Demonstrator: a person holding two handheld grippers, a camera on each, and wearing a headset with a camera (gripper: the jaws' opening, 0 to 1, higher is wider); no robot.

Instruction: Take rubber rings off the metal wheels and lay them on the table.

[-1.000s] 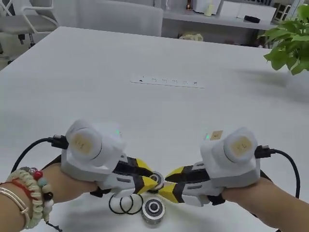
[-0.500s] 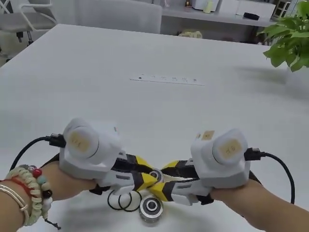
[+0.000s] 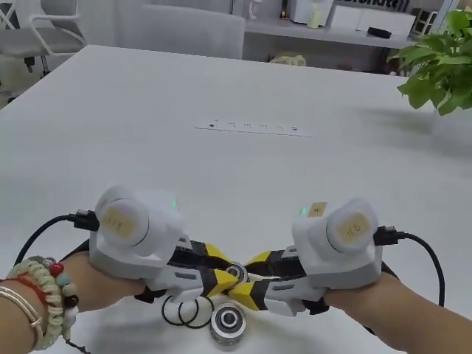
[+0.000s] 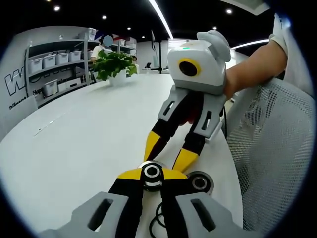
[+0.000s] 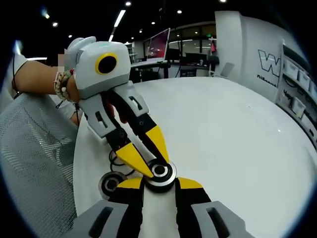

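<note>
A small metal wheel (image 3: pixel 236 271) with a dark rubber ring on its rim hangs just above the white table (image 3: pixel 221 177). My left gripper (image 3: pixel 223 278) is shut on this metal wheel (image 4: pixel 152 174). Opposite it, my right gripper (image 3: pixel 248 283) has its jaws pressed on the same wheel (image 5: pixel 161 173) from the other side. A second wheel (image 3: pixel 228 321) lies flat on the table below the tips, also seen as the second wheel (image 4: pixel 200 182) and the second wheel (image 5: pixel 112 184). Two loose black rubber rings (image 3: pixel 184 311) lie side by side to its left.
A flat white power strip (image 3: pixel 254 127) lies mid-table. A green plant (image 3: pixel 436 63) stands at the far right and a grey chair (image 3: pixel 184 29) beyond the far edge. Black cables (image 3: pixel 44 228) trail from both grippers. The table's near edge is close behind the hands.
The right gripper has come in a little to the left, so its tips now overlap the left gripper's at the held wheel. The lying wheel and the rings have stayed put.
</note>
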